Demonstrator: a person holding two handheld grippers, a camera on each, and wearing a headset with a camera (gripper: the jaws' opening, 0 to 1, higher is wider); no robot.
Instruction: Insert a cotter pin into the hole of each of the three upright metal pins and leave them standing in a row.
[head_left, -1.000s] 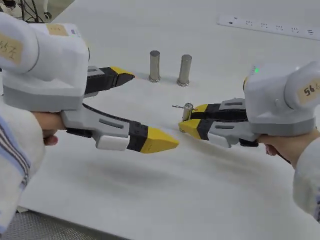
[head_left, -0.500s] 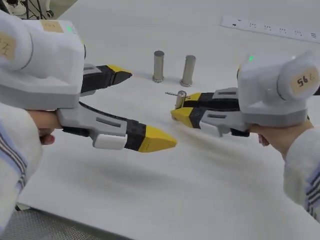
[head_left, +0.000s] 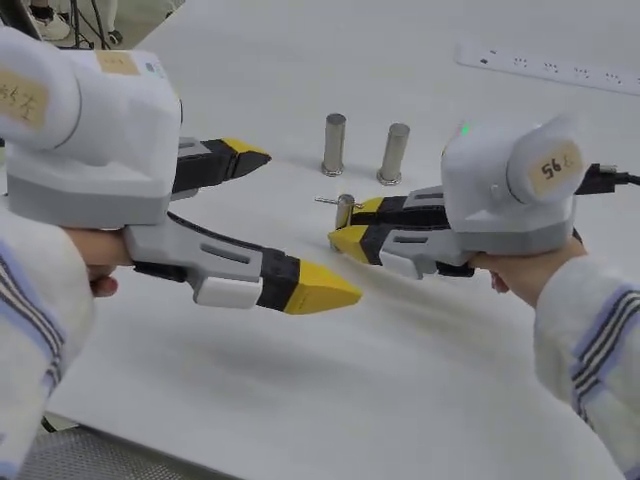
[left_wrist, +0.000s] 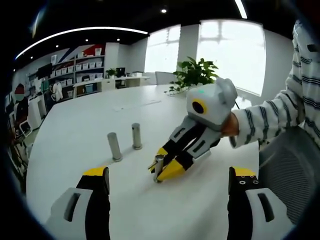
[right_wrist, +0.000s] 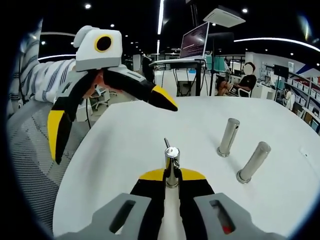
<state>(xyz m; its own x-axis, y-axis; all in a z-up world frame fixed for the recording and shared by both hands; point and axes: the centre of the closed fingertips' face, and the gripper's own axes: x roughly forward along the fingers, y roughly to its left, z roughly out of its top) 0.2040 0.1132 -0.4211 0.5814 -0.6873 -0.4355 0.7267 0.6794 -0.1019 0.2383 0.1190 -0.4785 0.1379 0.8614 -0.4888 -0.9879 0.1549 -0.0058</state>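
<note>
In the head view, we found the left gripper (head_left: 298, 225) released, its jaws spread wide above the white table (head_left: 400, 380). The right gripper (head_left: 350, 224) was clenched on a metal pin (head_left: 345, 210), held upright at the jaw tips. A cotter pin (head_left: 327, 201) ran crosswise through the top of that pin and stuck out toward the left gripper. We could not tell whether the held pin's base touched the table. A first bare pin (head_left: 334, 144) and a second bare pin (head_left: 394, 153) stood upright side by side just beyond, apart from the held one. A power strip (head_left: 550, 68) lay near the far edge.

In the left gripper view, that gripper's own jaws stood far apart with nothing gripped. Ahead, the right gripper grasped the metal pin (left_wrist: 159, 167), with both bare pins near it.

In the right gripper view, the jaws were closed on the lower part of the metal pin (right_wrist: 172, 169). The cotter pin (right_wrist: 168, 145) sat through the hole near its top. Both bare pins stood to the right.
</note>
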